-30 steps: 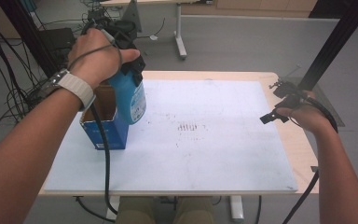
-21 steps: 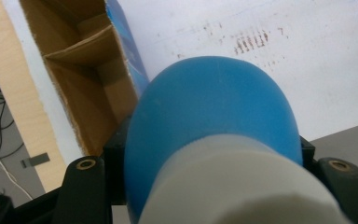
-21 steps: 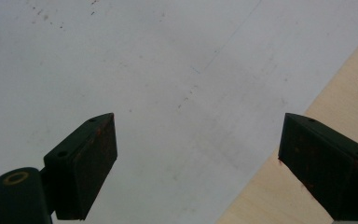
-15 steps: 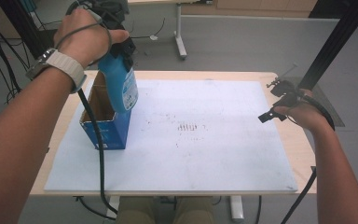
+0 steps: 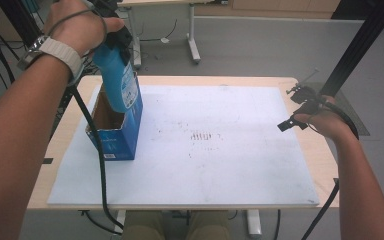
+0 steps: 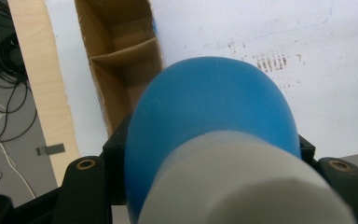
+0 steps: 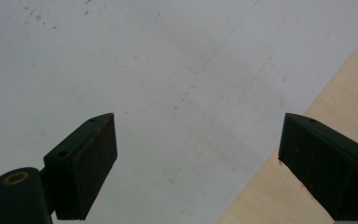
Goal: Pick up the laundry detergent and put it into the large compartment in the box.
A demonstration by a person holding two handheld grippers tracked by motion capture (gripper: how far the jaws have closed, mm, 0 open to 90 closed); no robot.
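A blue bottle (image 5: 118, 75) with a white cap (image 6: 242, 186) hangs tilted over an open blue cardboard box (image 5: 116, 134). Its lower end is about level with the box's rim. My left gripper (image 5: 113, 34) is shut on the bottle's upper part, and in the left gripper view the bottle (image 6: 209, 107) sits between the black jaws, above the box's brown inside (image 6: 121, 60). My right gripper (image 5: 294, 108) hovers at the table's right edge. It is open, and in the right gripper view the right gripper (image 7: 196, 158) has nothing between its fingers.
A white board (image 5: 220, 150) covers most of the wooden table (image 5: 310, 150), with faint dark marks (image 5: 204, 136) at its middle. The left gripper's cable (image 5: 100, 175) hangs over the front edge. Other table legs and cables stand on the floor beyond.
The left hand has lifted the bottle higher and toward the far left, drawing it up out of the box. The right hand has stayed where it was.
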